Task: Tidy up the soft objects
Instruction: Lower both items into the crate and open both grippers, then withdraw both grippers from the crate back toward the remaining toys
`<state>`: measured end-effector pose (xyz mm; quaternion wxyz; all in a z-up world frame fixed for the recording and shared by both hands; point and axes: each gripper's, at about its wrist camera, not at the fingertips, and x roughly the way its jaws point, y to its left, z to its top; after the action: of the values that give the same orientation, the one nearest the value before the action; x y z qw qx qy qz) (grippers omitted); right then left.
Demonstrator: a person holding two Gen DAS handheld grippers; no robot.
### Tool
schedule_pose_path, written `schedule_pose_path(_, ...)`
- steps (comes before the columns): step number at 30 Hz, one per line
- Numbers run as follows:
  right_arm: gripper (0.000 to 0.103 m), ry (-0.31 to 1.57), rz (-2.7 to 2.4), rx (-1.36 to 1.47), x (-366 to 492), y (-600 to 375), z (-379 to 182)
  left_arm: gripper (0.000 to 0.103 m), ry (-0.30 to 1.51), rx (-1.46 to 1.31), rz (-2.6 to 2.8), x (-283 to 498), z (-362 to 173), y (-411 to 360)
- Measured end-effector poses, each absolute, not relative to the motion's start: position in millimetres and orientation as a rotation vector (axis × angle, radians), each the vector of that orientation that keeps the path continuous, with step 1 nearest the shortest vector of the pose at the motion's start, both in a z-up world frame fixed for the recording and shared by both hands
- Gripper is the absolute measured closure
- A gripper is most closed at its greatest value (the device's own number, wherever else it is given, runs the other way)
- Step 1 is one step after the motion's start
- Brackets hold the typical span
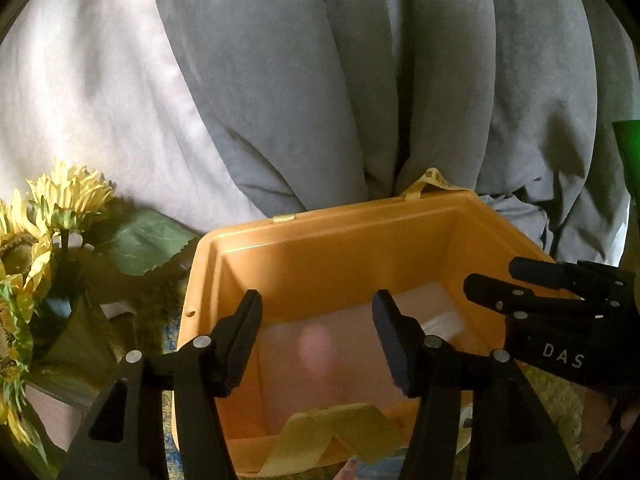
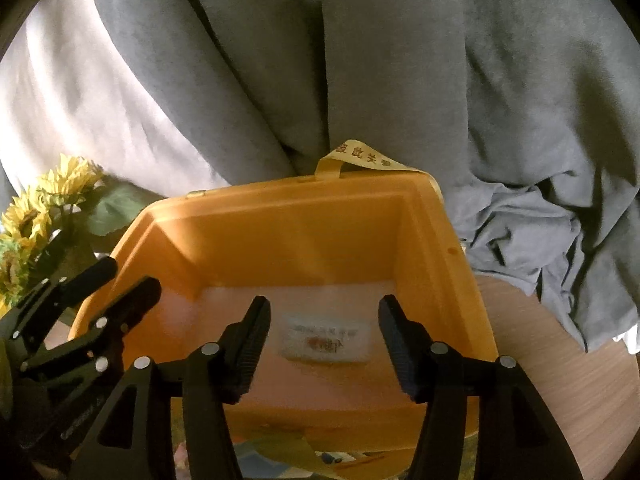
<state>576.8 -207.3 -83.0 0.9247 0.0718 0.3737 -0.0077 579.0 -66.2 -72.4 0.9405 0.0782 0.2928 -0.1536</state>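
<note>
left gripper [image 1: 316,344] and right gripper [image 2: 324,348] both agape, nothing held; both over orange bin [image 2: 304,232]; pale packet [image 2: 326,340] lies inside

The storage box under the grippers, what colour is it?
The storage box is orange-yellow, seen best in the right wrist view.

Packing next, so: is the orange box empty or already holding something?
Not empty: a pale, soft-looking packet lies flat on the orange box's floor.
</note>
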Motion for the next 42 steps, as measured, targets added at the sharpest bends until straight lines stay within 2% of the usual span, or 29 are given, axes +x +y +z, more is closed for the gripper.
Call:
schedule_pose_path(3,0.045,0.752,-0.031,0.146,573,-208,-78,0.036,0.597,0.152,-0.316,574,-69,-65)
schedule_pose_path(9,0.045,0.710,-0.046,0.149,552,-210,-59,0.023,0.527,0.148,-0.287,541,-48,-57)
schedule_pose_path(10,0.042,0.701,-0.050,0.147,548,-209,-56,0.021,0.512,0.152,-0.279,533,-44,-56)
schedule_pose_path(12,0.036,0.678,-0.053,0.151,536,-209,-47,0.021,0.491,0.154,-0.274,519,-36,-54)
schedule_pose_path(17,0.036,0.617,-0.063,0.160,502,-207,-24,0.021,0.460,0.137,-0.272,486,-16,-47)
schedule_pose_path(21,0.031,0.561,-0.089,0.157,472,-207,-7,0.020,0.446,0.115,-0.269,458,-2,-40)
schedule_pose_path(31,0.030,0.474,-0.110,0.138,402,-203,19,0.019,0.427,0.093,-0.277,398,13,-31)
schedule_pose_path(42,0.029,0.449,-0.172,0.135,348,-204,16,0.019,0.420,0.123,-0.285,345,4,-29)
